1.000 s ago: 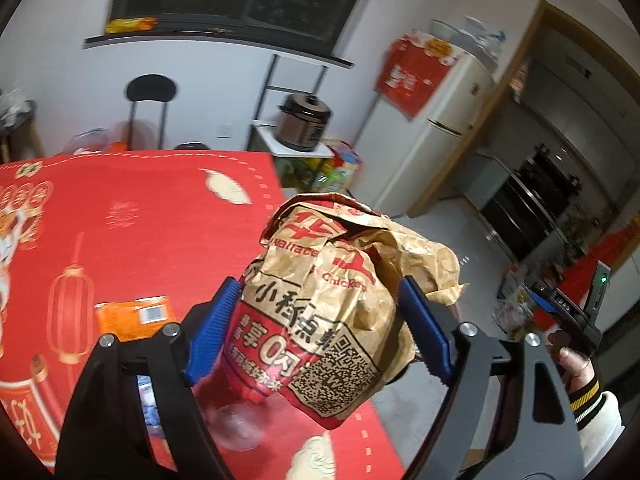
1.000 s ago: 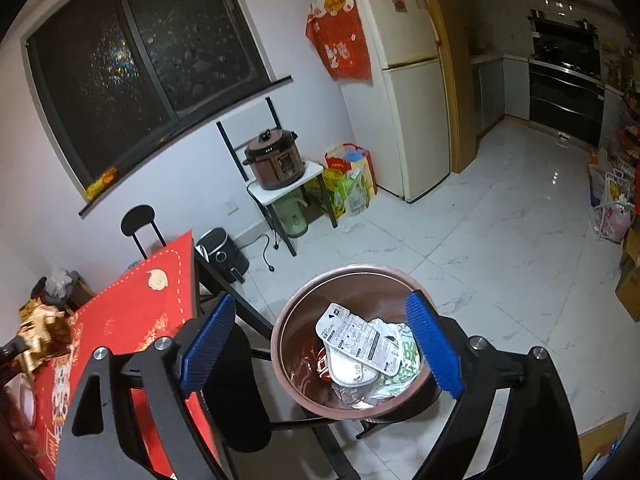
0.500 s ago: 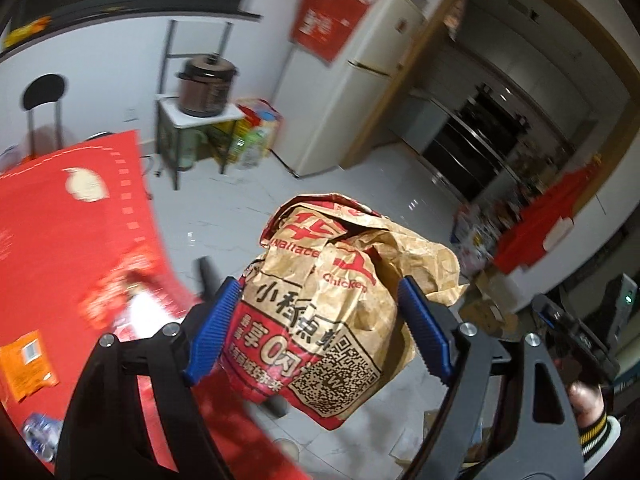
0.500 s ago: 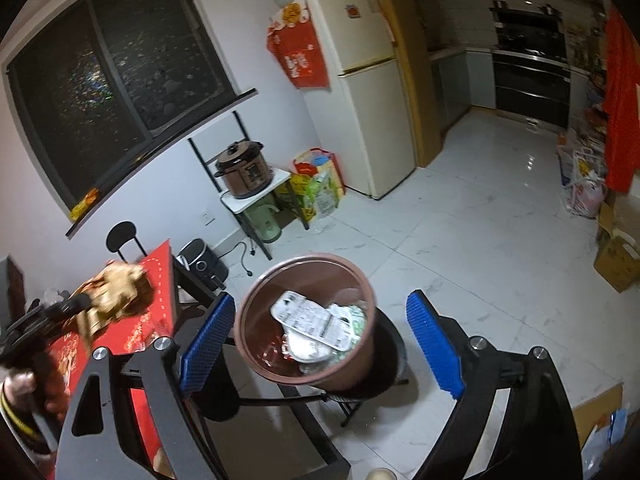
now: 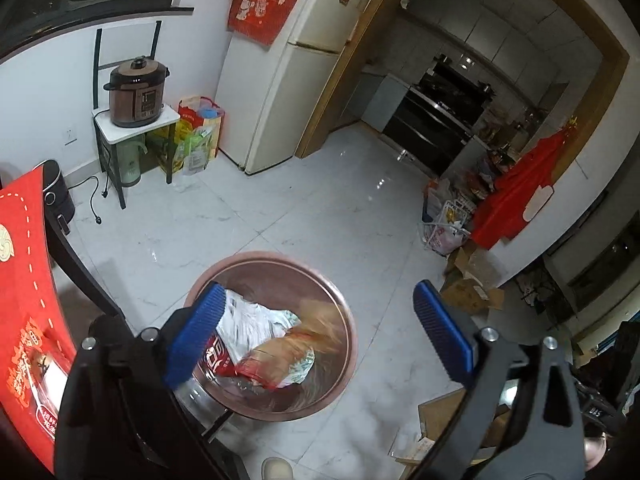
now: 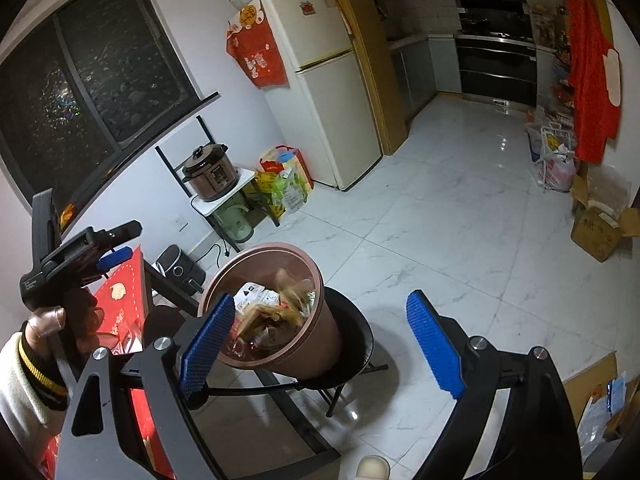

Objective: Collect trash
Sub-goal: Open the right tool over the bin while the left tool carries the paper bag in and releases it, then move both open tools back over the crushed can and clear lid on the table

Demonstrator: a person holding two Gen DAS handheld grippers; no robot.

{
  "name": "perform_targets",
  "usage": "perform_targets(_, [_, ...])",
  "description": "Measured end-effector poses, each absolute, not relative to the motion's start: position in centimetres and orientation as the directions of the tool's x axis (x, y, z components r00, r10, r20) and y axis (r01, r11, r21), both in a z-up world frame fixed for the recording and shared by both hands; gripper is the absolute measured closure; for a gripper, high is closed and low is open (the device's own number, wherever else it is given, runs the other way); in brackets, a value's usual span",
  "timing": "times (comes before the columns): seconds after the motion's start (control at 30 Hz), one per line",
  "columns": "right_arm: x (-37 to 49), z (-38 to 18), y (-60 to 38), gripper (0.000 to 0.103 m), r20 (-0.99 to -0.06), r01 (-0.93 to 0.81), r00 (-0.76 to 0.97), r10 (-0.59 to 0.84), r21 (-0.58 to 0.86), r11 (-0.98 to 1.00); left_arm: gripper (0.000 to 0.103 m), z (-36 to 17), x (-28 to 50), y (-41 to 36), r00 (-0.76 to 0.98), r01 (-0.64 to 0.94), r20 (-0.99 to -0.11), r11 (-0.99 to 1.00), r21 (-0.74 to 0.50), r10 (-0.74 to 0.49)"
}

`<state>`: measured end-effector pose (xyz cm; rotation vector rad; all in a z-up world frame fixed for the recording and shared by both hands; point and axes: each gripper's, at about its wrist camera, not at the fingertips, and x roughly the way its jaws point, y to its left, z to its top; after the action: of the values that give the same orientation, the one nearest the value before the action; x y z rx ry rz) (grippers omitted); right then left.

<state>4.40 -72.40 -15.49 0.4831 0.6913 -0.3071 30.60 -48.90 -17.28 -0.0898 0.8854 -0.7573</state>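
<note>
A brown trash bin [image 5: 280, 257] stands on a black stool [image 6: 356, 344] beside the red-clothed table [image 5: 24, 280]. My left gripper [image 5: 318, 292] hovers right above the bin, its jaws opening with nothing between them. The crumpled brown paper food bag [image 5: 316, 320] is a blur inside the bin, on top of white and red wrappers [image 5: 244, 320]. In the right wrist view the bin [image 6: 320, 352] shows the same blurred bag [image 6: 292, 288]. My right gripper [image 6: 320, 300] stands open and empty, facing the bin. The left gripper [image 6: 120, 244] shows at the left, held in a hand.
A fridge [image 5: 304, 68] stands at the back, with a pressure cooker [image 5: 138, 92] on a small stand and bags beside it. Cardboard boxes [image 6: 596, 228] lie at the right. A black appliance [image 6: 180, 268] sits on the floor by the table. White tiled floor [image 6: 440, 200] stretches beyond the bin.
My left gripper swung from over the red table to above the bin, opened wider, and the paper bag dropped out of it into the bin. The right gripper shifted, still open.
</note>
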Motion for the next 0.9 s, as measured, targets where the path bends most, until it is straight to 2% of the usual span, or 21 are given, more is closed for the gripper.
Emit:
perform_targets(0.3, [6.0, -14.3, -70.0, 0.017, -0.656, 0.383, 0.750, -0.085, 0.326, 0.864, 0.006, -14.4, 29.2, -42.5, 0.489, 0.542, -0.641, 0.782, -0.308, -0.592])
perform_targets(0.6, [9.5, -12.8, -63.8, 0.017, -0.644, 0.265, 0.765, 0.003, 0.319, 0.910, 0.006, -11.5, 26.7, -32.1, 0.611, 0.449, -0.633, 0.867, -0.217, -0.475])
perform_targets(0.9, [13.2, -11.9, -55.2, 0.008, -0.654, 0.135, 0.751, 0.092, 0.288, 0.948, 0.006, -10.8, 23.7, -20.5, 0.686, 0.288, -0.641, 0.937, -0.196, -0.345])
